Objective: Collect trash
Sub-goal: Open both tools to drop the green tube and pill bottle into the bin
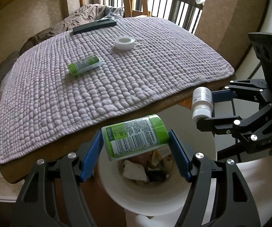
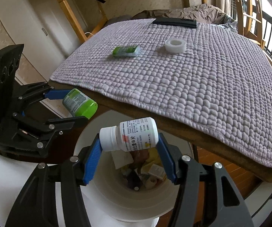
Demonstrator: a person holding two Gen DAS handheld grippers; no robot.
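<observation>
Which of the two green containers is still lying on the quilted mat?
The smaller green container beside the white tape roll; the other green container is clamped in the left gripper over the white bin.

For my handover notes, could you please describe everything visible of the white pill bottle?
The white pill bottle looks like plastic, with a ribbed white screw cap, still on, and a printed label. It lies sideways, clamped end to end between the right gripper's blue pads, cap against one and base against the other, hanging above the open white bin.

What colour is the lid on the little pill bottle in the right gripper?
White, like the white plastic pill bottle itself; clearest in the right wrist view.
</observation>
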